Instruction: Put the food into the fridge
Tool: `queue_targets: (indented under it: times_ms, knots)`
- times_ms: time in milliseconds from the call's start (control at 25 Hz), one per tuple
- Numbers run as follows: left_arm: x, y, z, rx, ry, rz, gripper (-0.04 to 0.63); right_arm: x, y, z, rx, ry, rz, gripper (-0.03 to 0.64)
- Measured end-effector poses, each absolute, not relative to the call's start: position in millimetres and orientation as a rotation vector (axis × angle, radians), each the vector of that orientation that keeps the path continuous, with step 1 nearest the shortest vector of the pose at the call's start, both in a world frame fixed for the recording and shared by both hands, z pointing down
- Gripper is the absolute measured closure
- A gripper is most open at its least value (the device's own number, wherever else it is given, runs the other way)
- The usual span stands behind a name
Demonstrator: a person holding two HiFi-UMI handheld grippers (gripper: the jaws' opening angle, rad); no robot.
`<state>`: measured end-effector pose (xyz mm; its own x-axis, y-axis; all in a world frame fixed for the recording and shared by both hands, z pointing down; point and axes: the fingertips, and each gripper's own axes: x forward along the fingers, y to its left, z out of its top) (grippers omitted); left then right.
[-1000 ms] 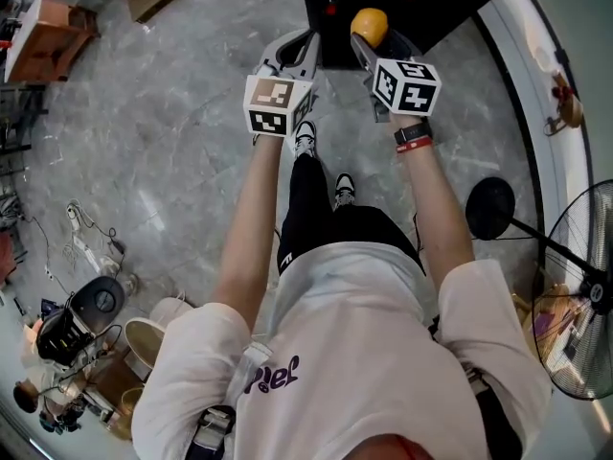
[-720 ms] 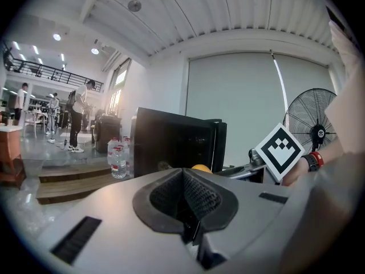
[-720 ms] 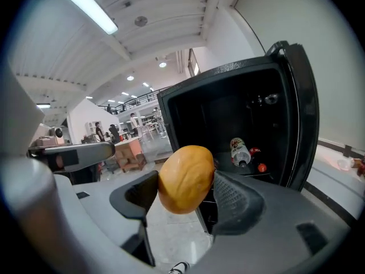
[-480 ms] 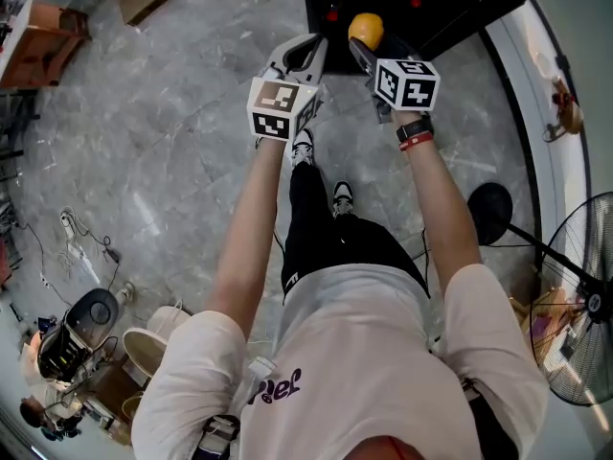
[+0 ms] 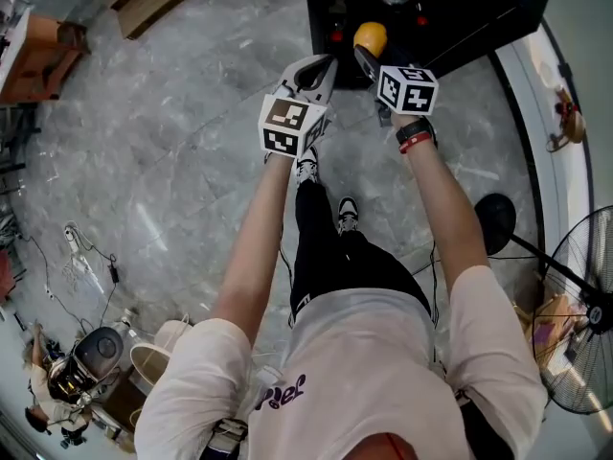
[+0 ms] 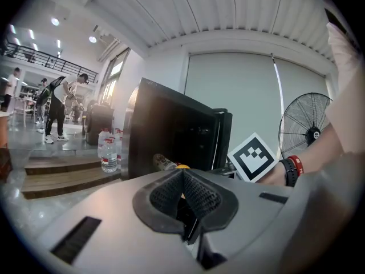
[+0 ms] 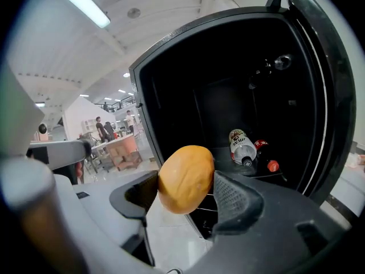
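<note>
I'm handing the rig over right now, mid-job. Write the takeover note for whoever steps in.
Left gripper: shut, empty, pointed toward the fridge.
Right gripper: shut on the orange oval food, held just in front of the fridge opening.
Fridge: door open; bottles lie on a shelf inside.
Done: food gripped and brought to the opening.
Left: reach in, set the food on a shelf, release, withdraw.

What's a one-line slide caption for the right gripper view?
Right gripper holds an orange-yellow oval food item before the open black fridge, two bottles lying inside.
</note>
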<state>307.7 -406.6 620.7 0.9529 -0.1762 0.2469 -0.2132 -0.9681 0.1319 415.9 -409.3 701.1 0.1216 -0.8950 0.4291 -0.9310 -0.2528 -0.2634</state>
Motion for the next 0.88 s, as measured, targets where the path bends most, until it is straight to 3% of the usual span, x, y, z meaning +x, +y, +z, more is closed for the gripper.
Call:
queue_targets:
  times_ms: [880]
  knots:
    - [355.7,-437.7,674.8,2.986,-0.245,0.307,0.577,490.0,-491.5,757.0,2.317,-1.822,0.677,0.301]
